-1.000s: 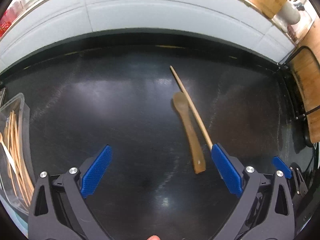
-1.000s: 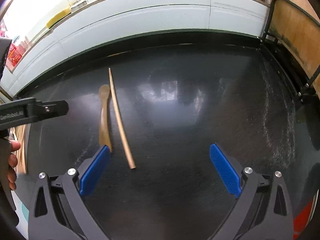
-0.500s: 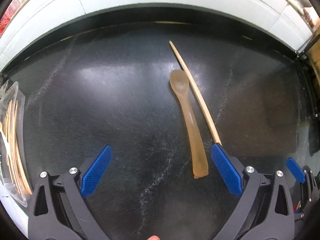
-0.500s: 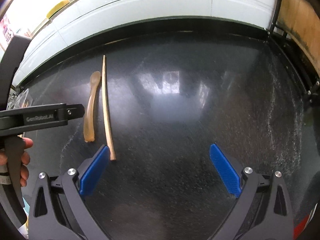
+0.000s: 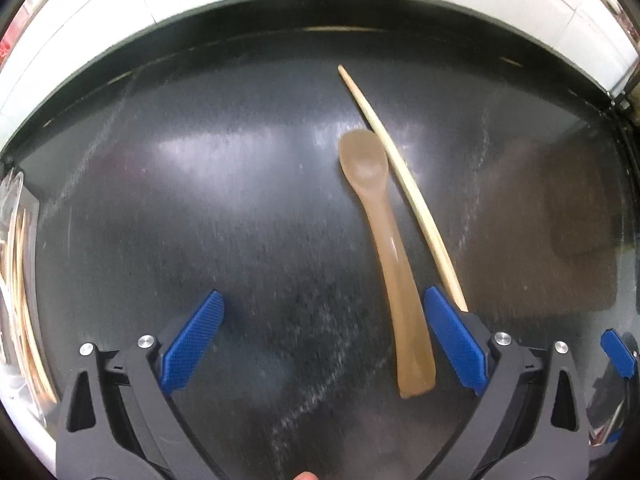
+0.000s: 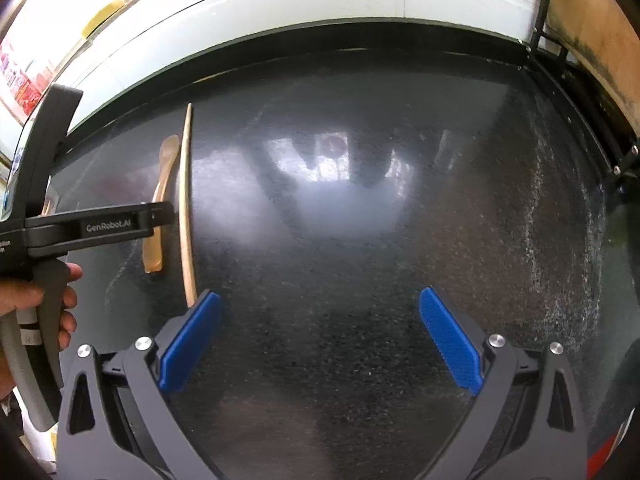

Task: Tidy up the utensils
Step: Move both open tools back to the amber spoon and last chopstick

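Observation:
A translucent brown spoon (image 5: 390, 256) lies on the black countertop (image 5: 240, 220), bowl pointing away, and a single pale chopstick (image 5: 404, 184) lies just to its right. My left gripper (image 5: 324, 340) is open low over the counter, and the spoon's handle end sits just inside its right finger (image 5: 454, 346). In the right wrist view the spoon (image 6: 160, 196) and chopstick (image 6: 186, 208) lie far left, partly behind the left gripper's body. My right gripper (image 6: 320, 336) is open with nothing between its fingers, and the chopstick's near end touches its left finger (image 6: 190, 340).
A clear container (image 5: 16, 280) holding several chopsticks stands at the counter's left edge. A white tiled wall (image 6: 320, 4) runs along the back. A black rack with a wooden board (image 6: 592, 28) stands at the right. A hand (image 6: 36, 300) grips the left tool.
The left gripper has come down and forward toward the spoon, whose handle now lies between its fingers. The right gripper has drifted closer to the chopstick's near end.

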The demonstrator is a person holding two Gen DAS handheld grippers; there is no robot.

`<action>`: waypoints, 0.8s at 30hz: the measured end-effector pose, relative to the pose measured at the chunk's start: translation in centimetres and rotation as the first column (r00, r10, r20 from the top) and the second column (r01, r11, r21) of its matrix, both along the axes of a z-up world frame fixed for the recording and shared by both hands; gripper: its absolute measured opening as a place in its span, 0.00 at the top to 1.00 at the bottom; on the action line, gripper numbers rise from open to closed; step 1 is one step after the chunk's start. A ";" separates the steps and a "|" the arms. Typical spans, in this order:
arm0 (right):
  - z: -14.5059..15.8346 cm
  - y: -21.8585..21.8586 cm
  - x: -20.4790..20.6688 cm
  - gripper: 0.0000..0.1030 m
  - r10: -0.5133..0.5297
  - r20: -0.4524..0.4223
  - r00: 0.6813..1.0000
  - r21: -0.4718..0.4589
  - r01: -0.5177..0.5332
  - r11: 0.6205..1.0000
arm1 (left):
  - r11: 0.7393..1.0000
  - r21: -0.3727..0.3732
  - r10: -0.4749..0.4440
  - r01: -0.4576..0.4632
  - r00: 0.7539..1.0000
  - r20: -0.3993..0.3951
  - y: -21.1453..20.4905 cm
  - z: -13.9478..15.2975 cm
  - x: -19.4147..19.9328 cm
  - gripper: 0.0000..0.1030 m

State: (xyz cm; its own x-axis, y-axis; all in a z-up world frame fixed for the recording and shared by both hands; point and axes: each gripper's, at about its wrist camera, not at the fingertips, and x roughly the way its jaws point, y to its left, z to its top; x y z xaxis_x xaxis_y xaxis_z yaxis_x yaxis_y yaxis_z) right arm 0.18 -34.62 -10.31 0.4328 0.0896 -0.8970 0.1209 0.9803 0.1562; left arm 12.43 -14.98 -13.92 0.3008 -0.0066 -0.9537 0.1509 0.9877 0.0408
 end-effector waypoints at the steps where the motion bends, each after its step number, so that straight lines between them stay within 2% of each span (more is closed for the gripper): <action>1: 0.0 0.0 0.1 0.06 -0.002 -0.002 1.000 0.003 0.002 1.000 | 1.000 -0.001 0.005 -0.005 1.000 0.003 0.1 0.0 0.2 0.05; 7: 0.4 1.8 1.1 0.06 0.065 0.015 0.998 0.026 -0.066 0.997 | 1.000 0.000 -0.012 0.012 1.000 0.012 0.8 0.1 0.7 0.05; 15: -0.7 6.1 3.7 0.07 0.195 0.038 0.980 -0.066 -0.192 0.979 | 1.000 -0.004 0.017 -0.017 0.999 0.027 2.8 -0.3 0.4 0.05; 20: -1.7 7.5 5.7 0.06 0.216 0.027 0.976 -0.084 -0.214 0.973 | 0.999 -0.004 0.050 -0.050 0.998 0.026 4.6 -0.4 1.2 0.05; 24: -1.9 8.2 7.2 0.06 0.223 0.037 0.974 -0.104 -0.218 0.970 | 1.000 -0.004 0.031 -0.031 0.999 0.027 5.5 -0.5 1.4 0.05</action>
State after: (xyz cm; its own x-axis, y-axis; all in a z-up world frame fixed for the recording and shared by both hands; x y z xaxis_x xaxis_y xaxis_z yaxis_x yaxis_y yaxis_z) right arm 7.36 -26.42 -12.19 0.4556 0.0993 -0.8846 -0.1050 0.9928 0.0574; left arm 13.84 -9.49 -14.42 0.3268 -0.0005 -0.9451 0.1193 0.9920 0.0407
